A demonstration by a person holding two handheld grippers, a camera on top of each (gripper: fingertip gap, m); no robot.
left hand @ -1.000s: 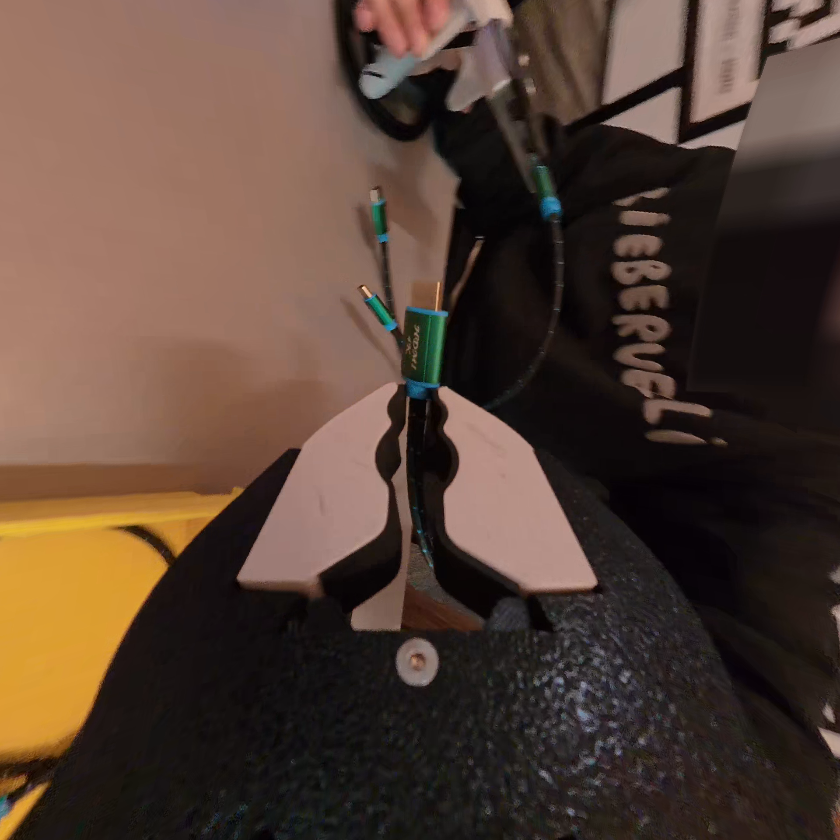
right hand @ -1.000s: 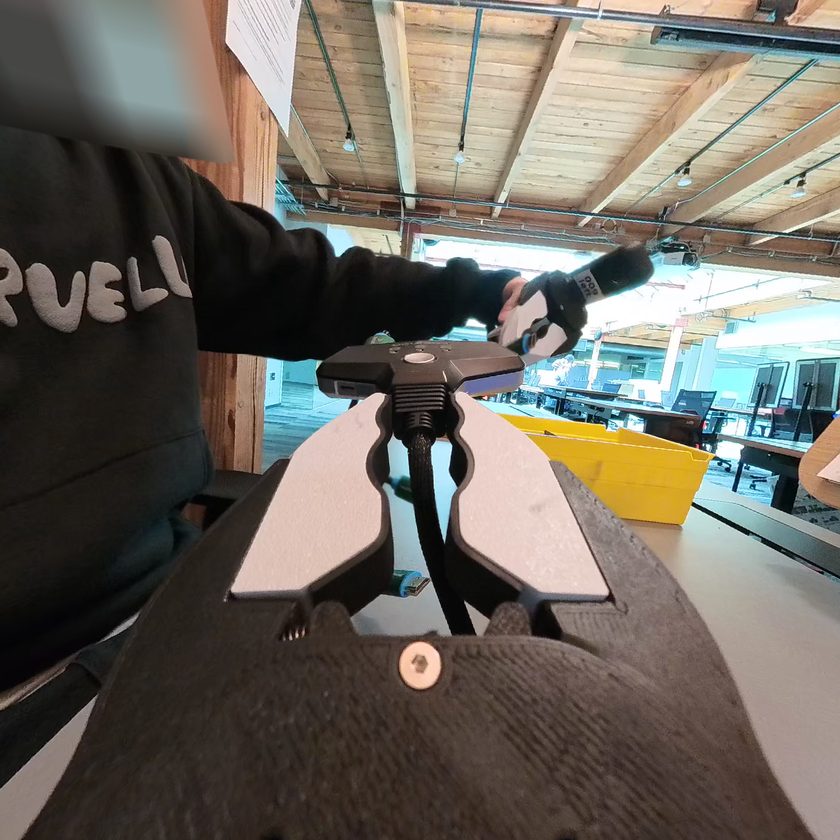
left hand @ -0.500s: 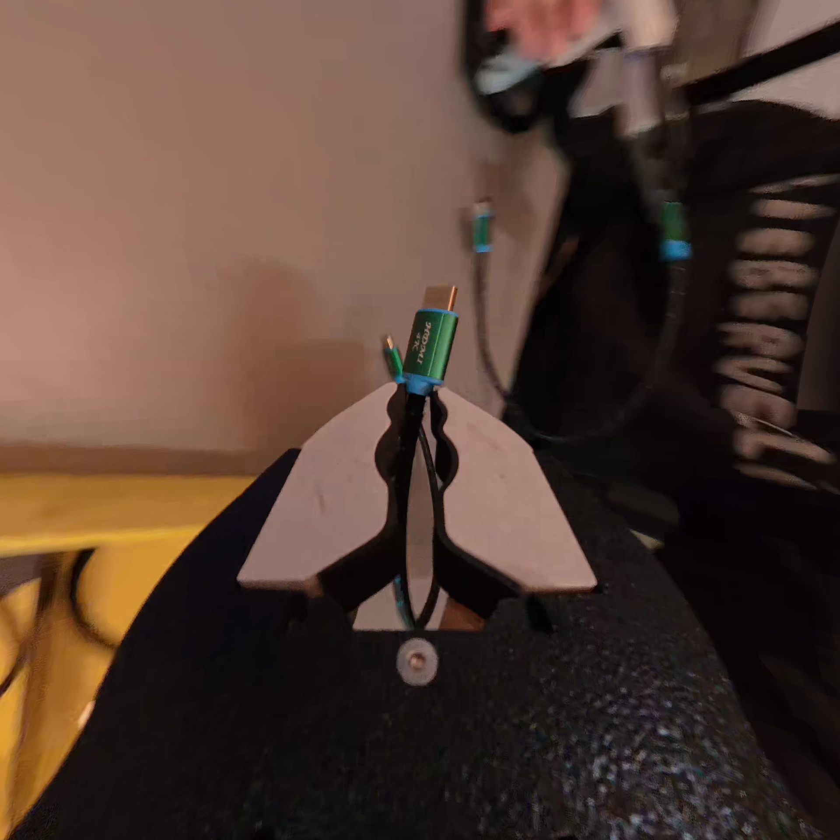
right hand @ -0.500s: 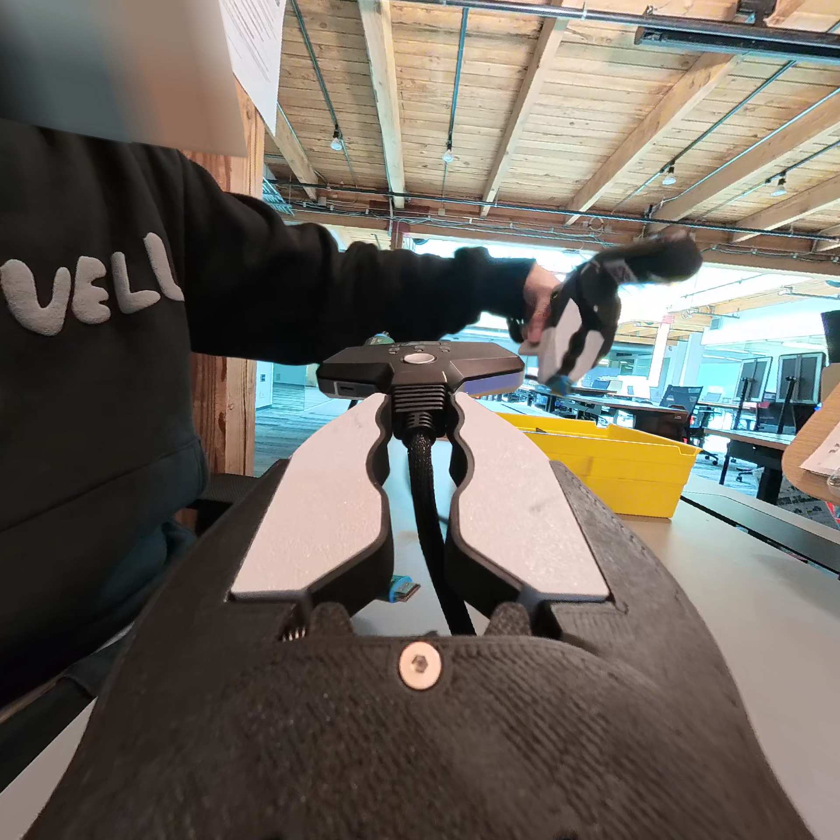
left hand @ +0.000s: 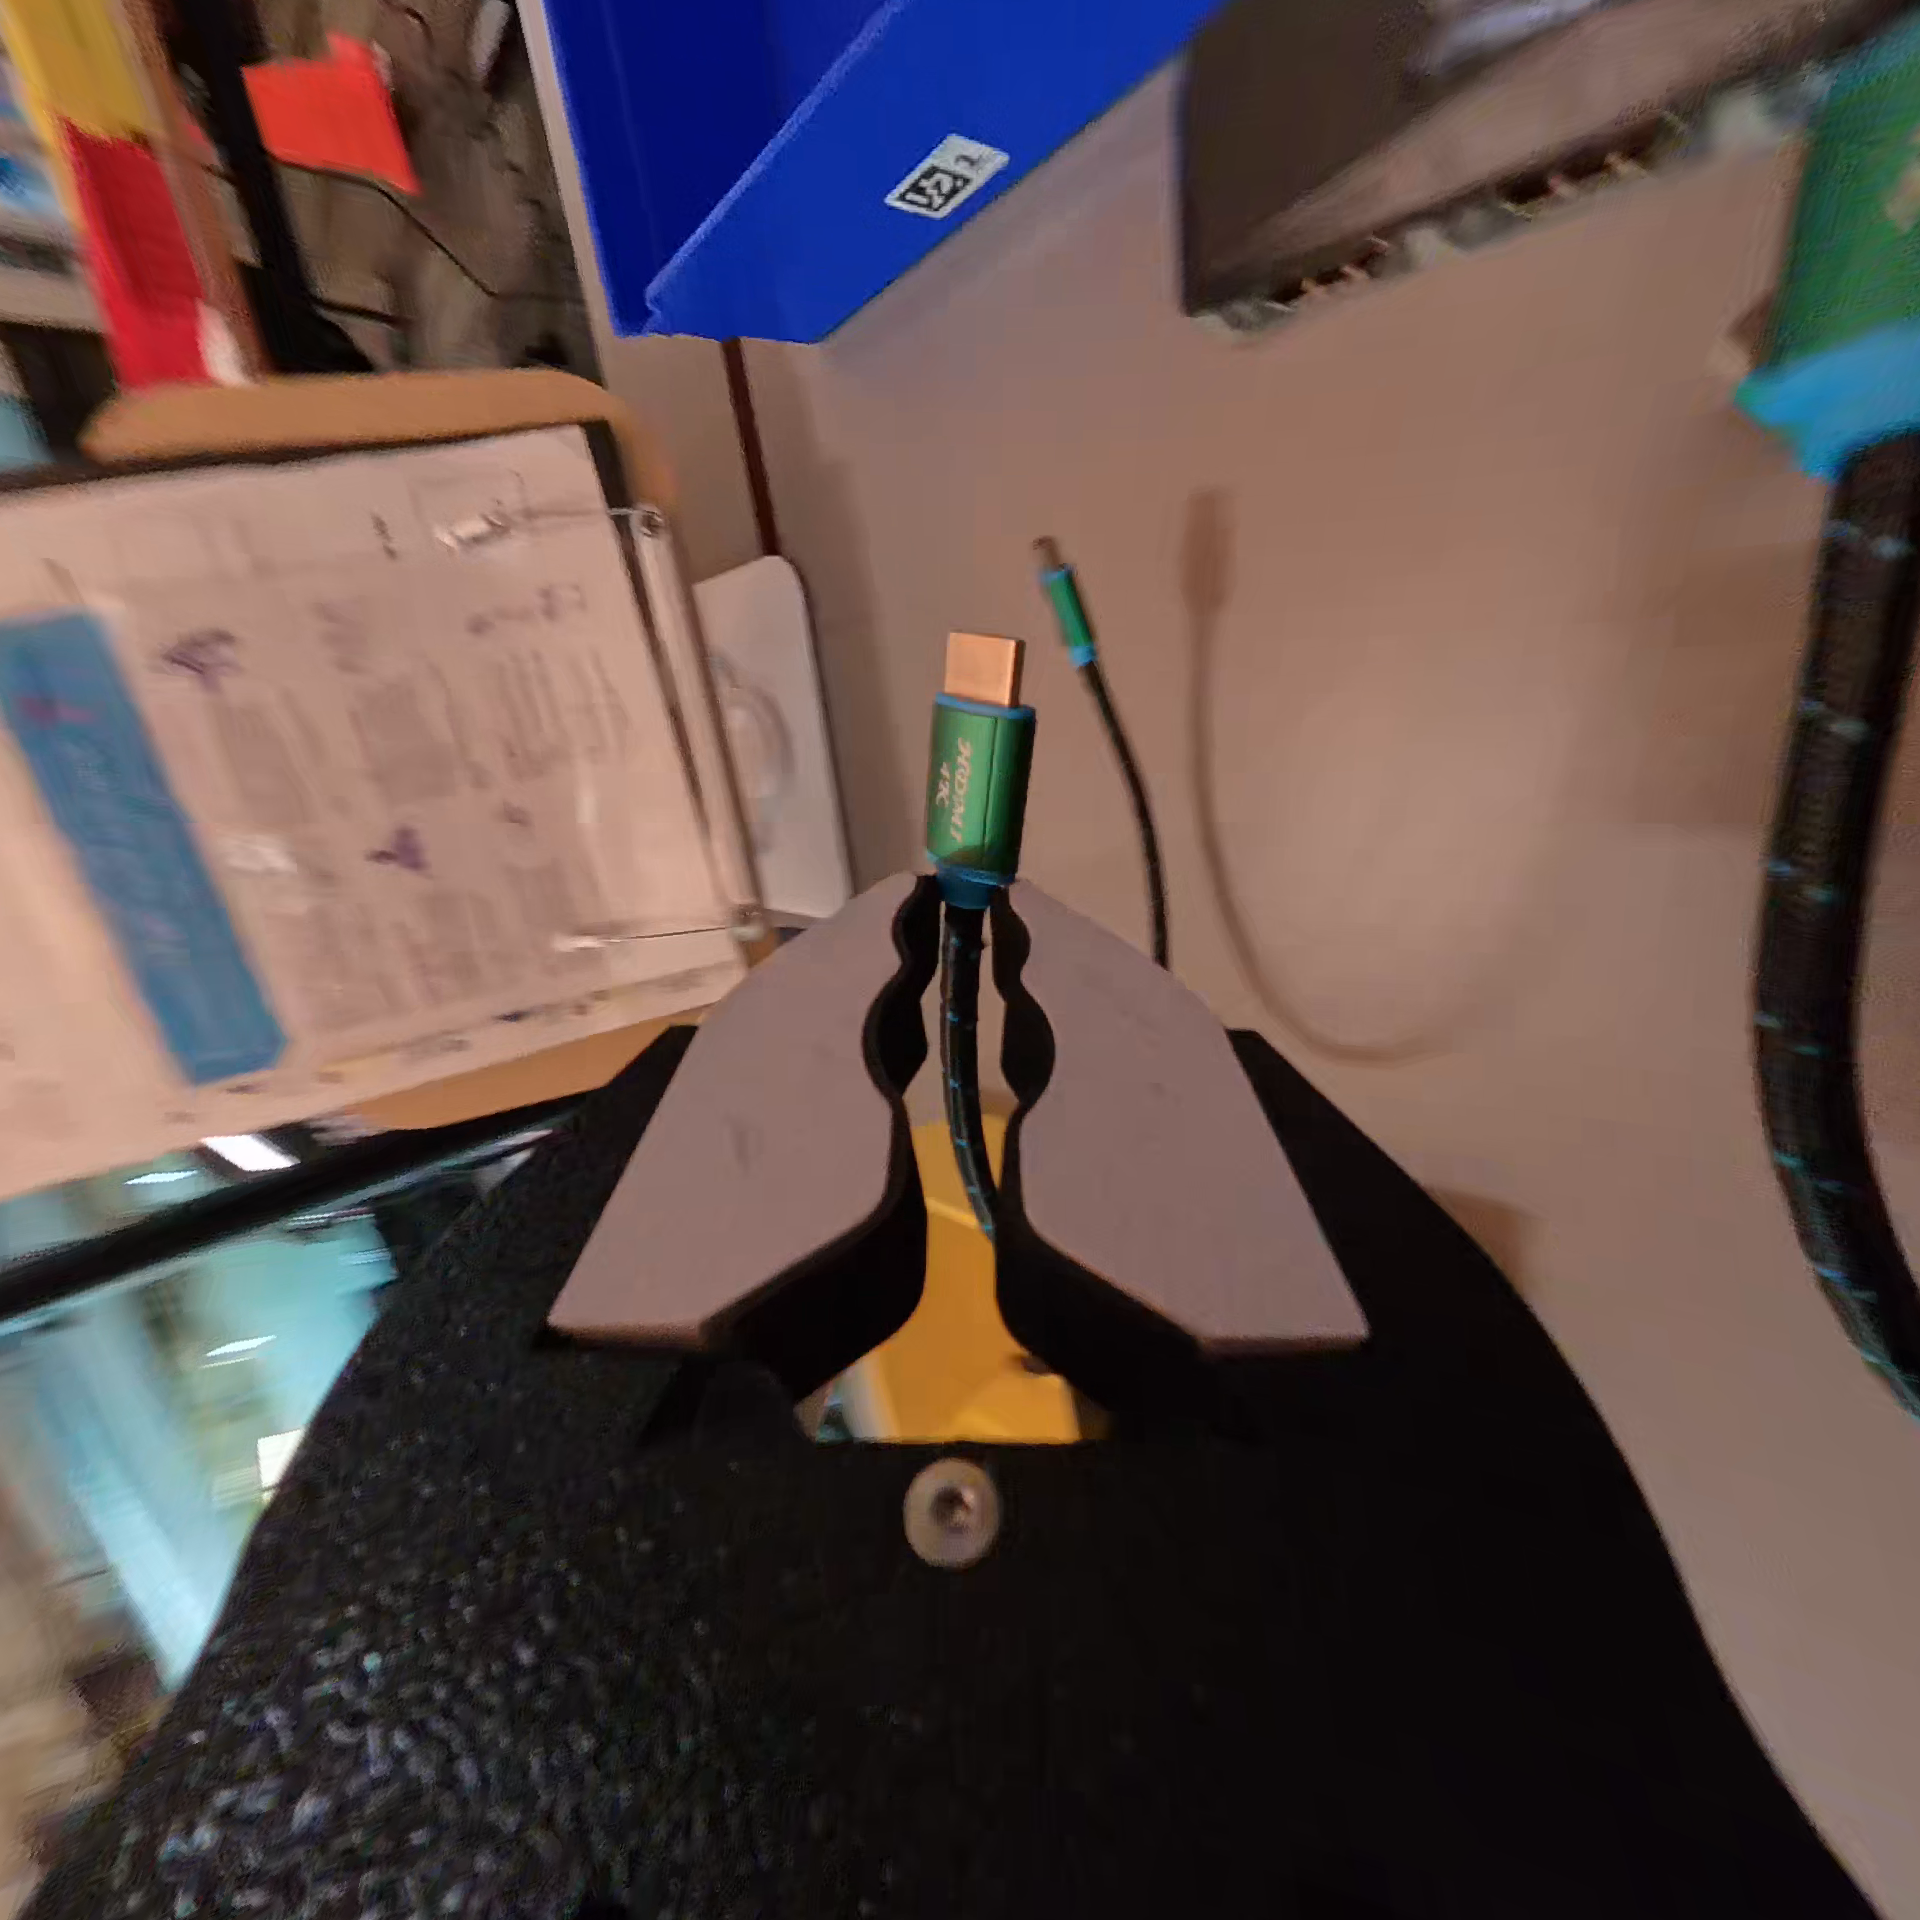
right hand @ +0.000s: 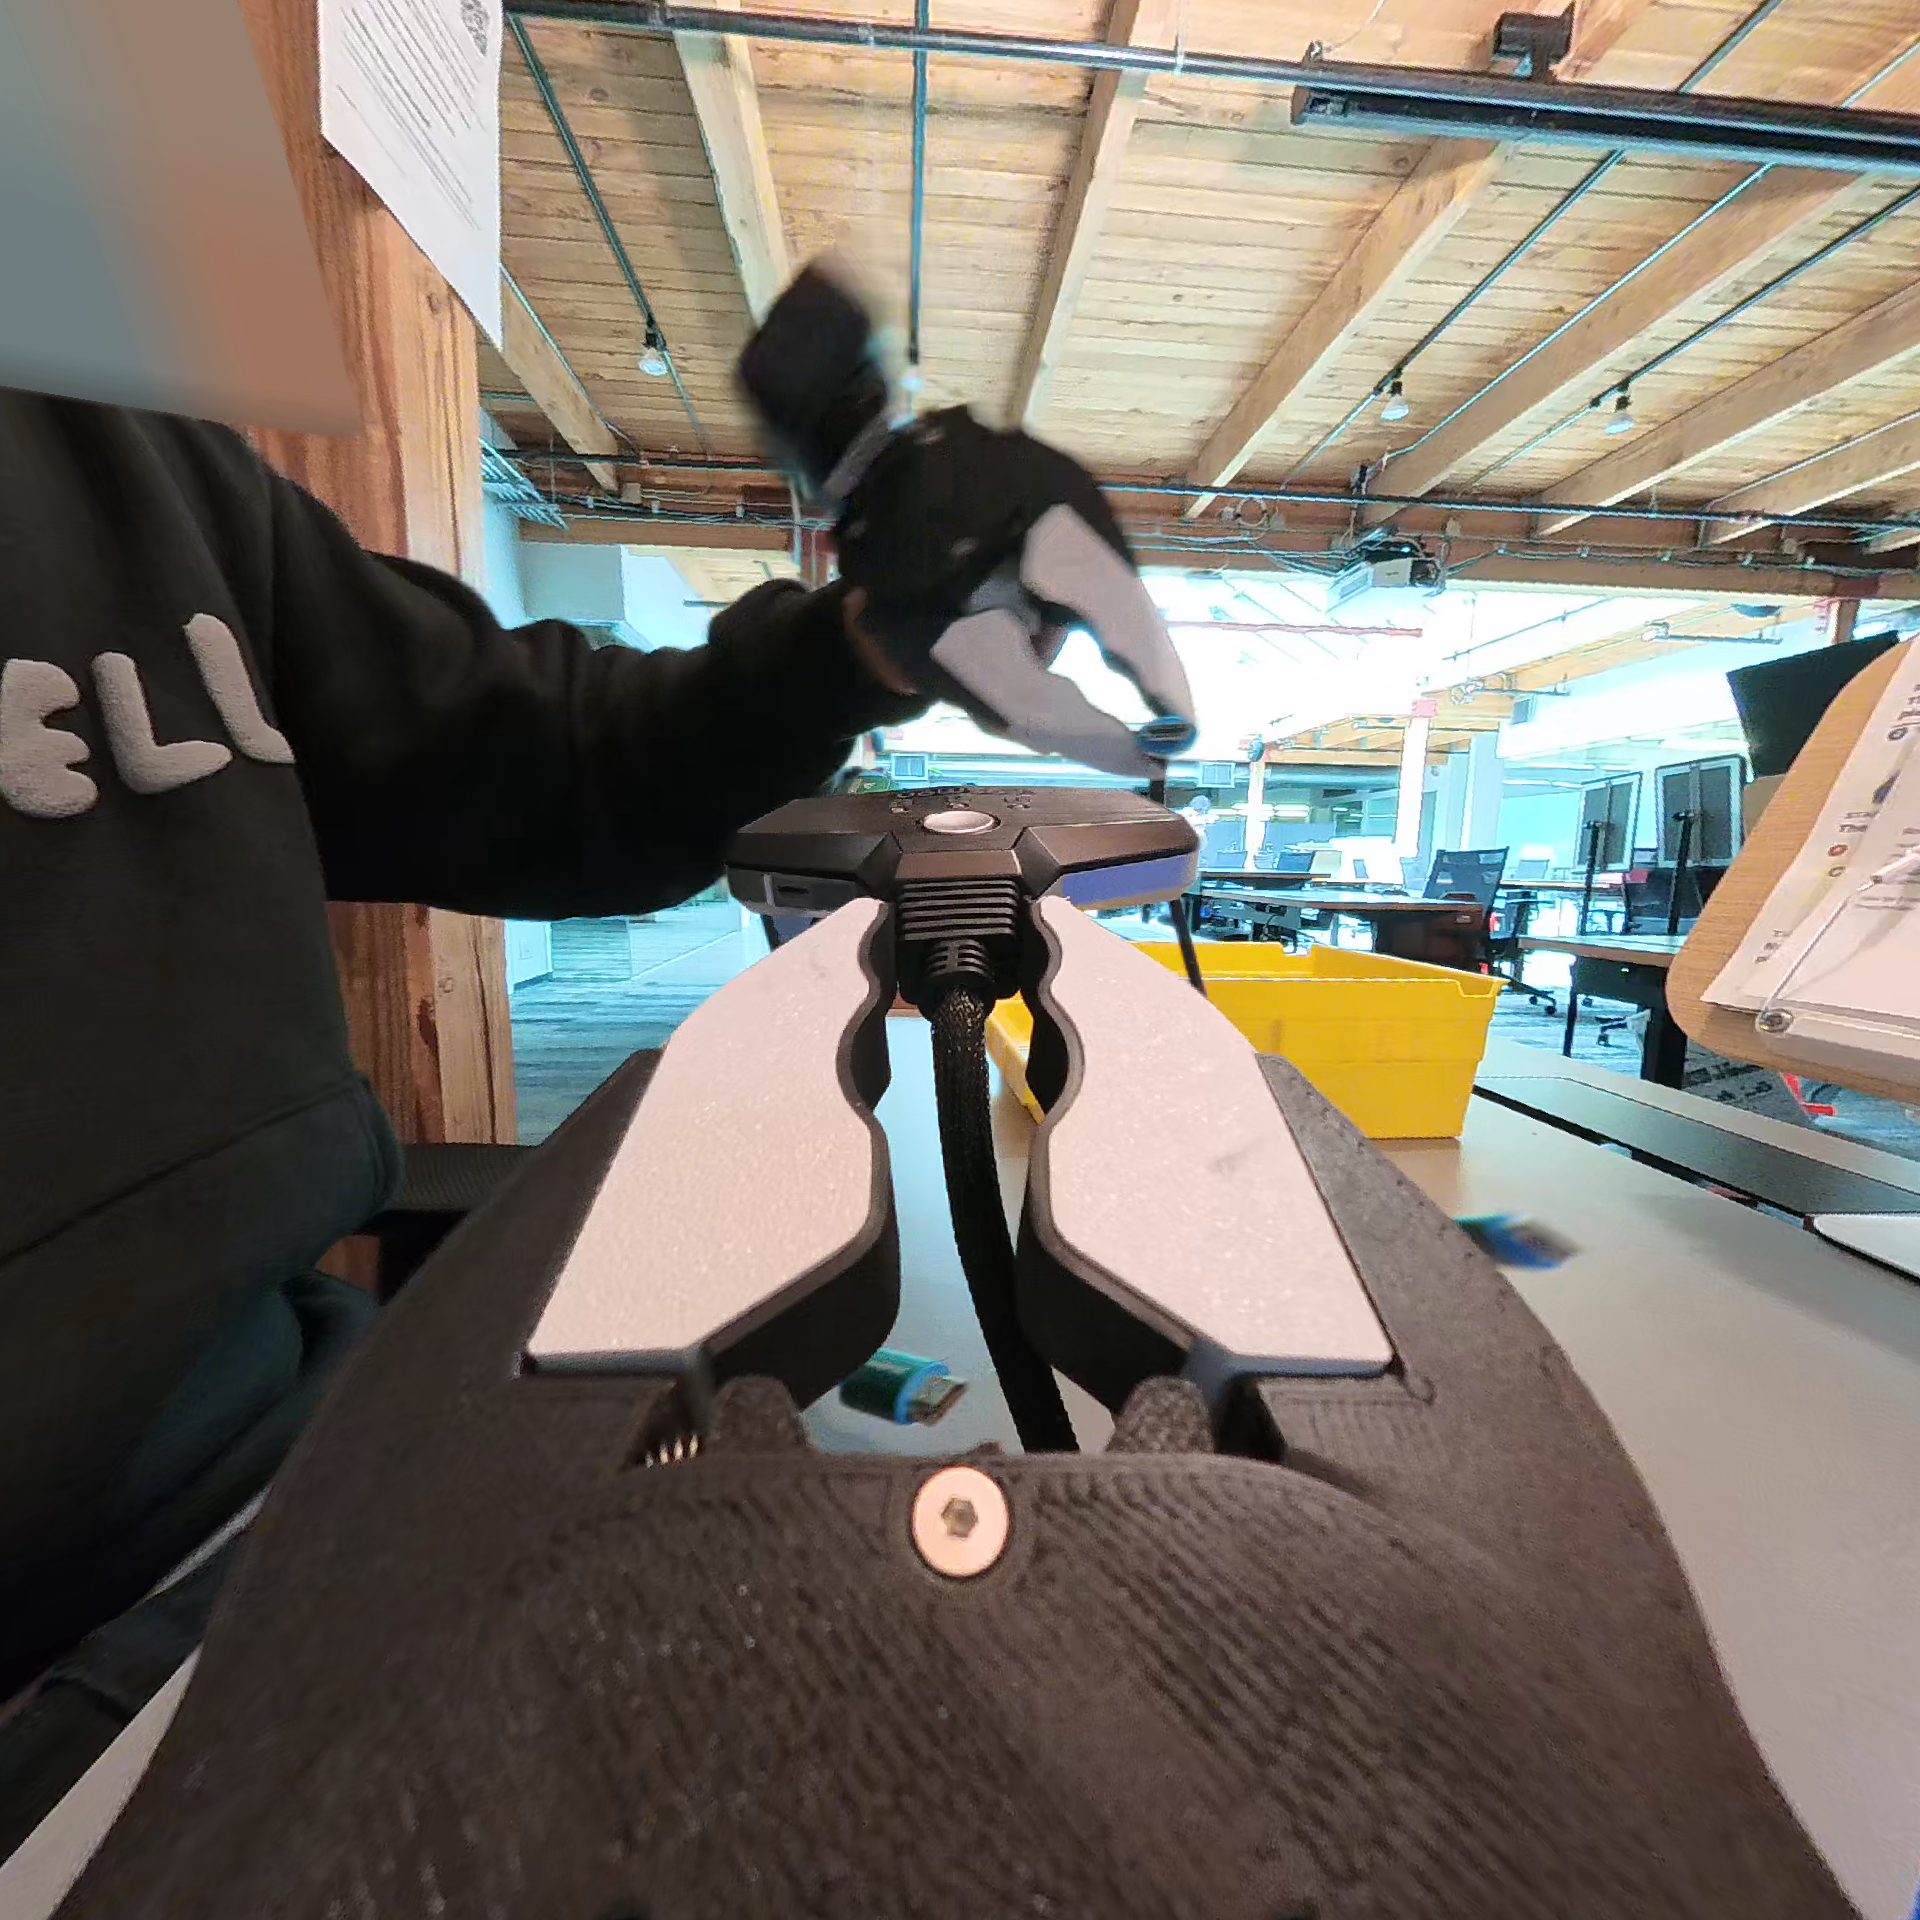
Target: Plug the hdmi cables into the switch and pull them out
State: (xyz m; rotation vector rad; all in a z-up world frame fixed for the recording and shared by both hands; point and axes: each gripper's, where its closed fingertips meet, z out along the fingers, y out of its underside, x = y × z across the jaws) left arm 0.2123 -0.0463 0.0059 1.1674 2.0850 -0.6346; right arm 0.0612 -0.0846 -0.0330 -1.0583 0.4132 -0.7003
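Left wrist view is dim and warm, with motion blur smearing everything left and right of the fingers. Right wrist view is bright: daylight glares beyond the fingertips, and the edges bow.

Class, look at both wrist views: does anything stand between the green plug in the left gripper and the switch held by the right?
Nothing visible does. The left gripper holds the green plug in open air just above the switch, which the right gripper holds by its cable.

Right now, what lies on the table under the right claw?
Through the right claw, shut on the switch's black cable, one green HDMI plug lies on the table. The claw's body hides whatever else lies beneath.
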